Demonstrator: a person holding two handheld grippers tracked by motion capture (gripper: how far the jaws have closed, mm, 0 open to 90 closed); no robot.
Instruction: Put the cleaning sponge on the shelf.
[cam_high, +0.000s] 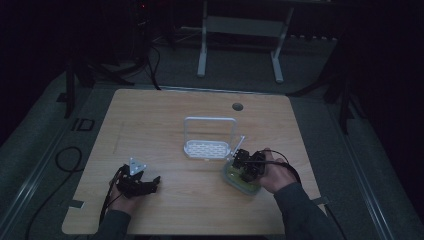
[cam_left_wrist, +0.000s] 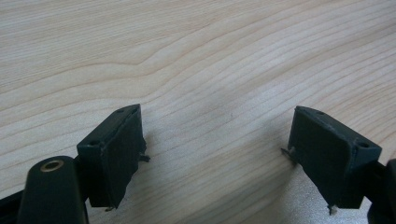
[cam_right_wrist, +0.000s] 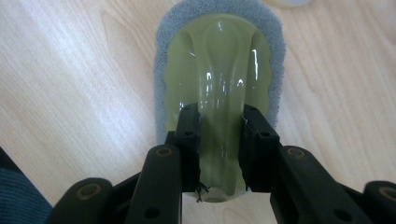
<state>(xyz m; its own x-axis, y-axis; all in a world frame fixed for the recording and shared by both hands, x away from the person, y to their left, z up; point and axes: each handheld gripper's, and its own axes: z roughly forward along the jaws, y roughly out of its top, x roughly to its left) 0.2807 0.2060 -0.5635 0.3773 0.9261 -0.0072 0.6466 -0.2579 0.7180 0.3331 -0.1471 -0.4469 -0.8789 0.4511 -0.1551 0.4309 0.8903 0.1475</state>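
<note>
Two hand-held grippers at work. Right hand-held gripper clamped raised handle of green scrubbing sponge, near surface's right front corner, pad down, grip central for control. Left hand-held gripper rested wide, holding nothing, near left front edge. White rack stood mid-surface.

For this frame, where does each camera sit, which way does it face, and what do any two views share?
High view: above the person's side, looking forward and down on the wooden table; forearms, left gripper, right gripper, white rack.
Left gripper view: on the left gripper, facing bare tabletop; jaws apart.
Right gripper view: on the right gripper, looking down at the green-handled scrubbing pad; jaws clamp its handle.
Shared: high and right gripper views show the pad.
</note>
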